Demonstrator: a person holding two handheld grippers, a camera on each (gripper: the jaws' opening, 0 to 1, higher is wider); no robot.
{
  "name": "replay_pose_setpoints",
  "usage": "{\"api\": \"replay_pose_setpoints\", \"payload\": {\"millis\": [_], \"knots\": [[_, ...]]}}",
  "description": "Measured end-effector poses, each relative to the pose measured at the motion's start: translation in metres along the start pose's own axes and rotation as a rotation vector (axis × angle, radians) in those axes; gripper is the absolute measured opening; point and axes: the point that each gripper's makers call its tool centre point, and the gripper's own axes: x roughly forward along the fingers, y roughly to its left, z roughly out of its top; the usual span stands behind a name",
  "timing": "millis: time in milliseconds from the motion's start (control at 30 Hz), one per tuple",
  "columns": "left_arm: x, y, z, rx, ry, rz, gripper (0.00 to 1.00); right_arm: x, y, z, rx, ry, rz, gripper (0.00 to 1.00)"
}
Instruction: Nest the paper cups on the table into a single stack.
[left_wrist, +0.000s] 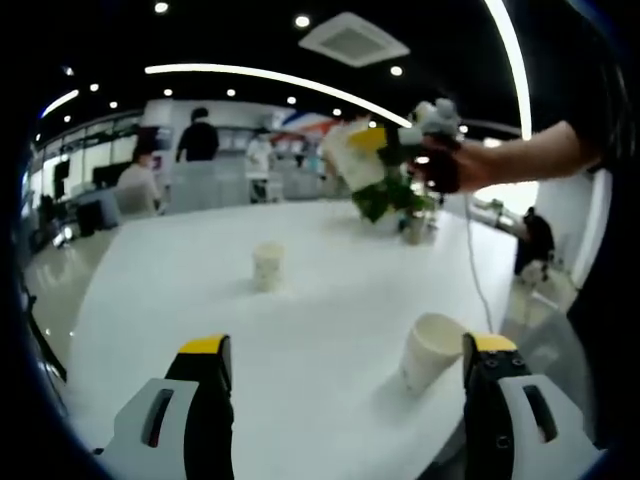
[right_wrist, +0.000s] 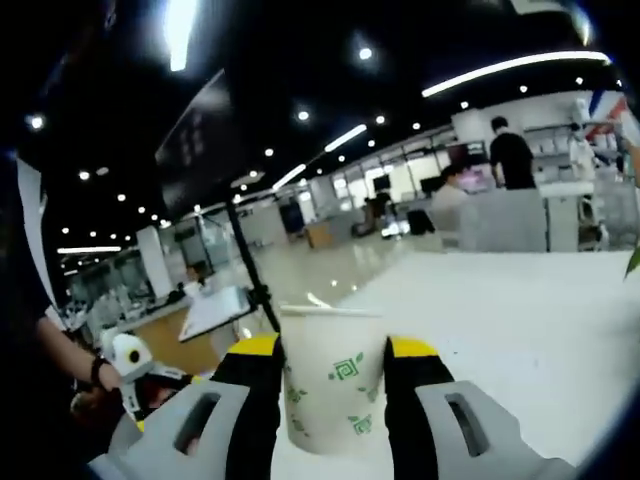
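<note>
My left gripper (left_wrist: 347, 345) is open, low over the white table (left_wrist: 180, 300). A white paper cup (left_wrist: 432, 350) stands between its jaws, close against the right one, near the table's front edge. A second paper cup (left_wrist: 267, 266) stands alone farther out at mid-table. My right gripper (right_wrist: 333, 350) is shut on a third paper cup (right_wrist: 333, 385) with green leaf prints, held upright above the table (right_wrist: 520, 320). In the left gripper view that right gripper (left_wrist: 405, 140), in a person's hand, holds its cup (left_wrist: 352, 160) high at the far right.
A potted green plant (left_wrist: 400, 200) stands at the table's far side, with a thin cable (left_wrist: 478, 270) running down beside it. A black stand pole (right_wrist: 250, 270) rises left of the table. People and desks fill the background.
</note>
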Motion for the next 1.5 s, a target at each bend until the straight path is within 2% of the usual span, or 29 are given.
{"api": "replay_pose_setpoints", "payload": {"millis": [433, 733, 1167, 1333, 1500], "knots": [[-0.006, -0.003, -0.002, -0.001, -0.001, -0.002, 0.94, -0.025, 0.022, 0.014, 0.027, -0.101, 0.043, 0.37], [-0.011, -0.004, -0.005, -0.008, 0.000, 0.001, 0.94, -0.040, 0.049, 0.022, 0.047, -0.162, 0.123, 0.37], [-0.014, -0.007, -0.010, -0.009, 0.011, -0.001, 0.95, -0.059, 0.079, 0.027, 0.082, -0.205, 0.193, 0.37], [-0.014, -0.009, -0.010, -0.008, 0.014, -0.004, 0.95, -0.065, 0.090, 0.034, 0.064, -0.235, 0.232, 0.38], [-0.013, -0.012, -0.012, -0.012, 0.020, -0.005, 0.94, -0.068, 0.099, 0.032, 0.023, -0.240, 0.263, 0.38]]}}
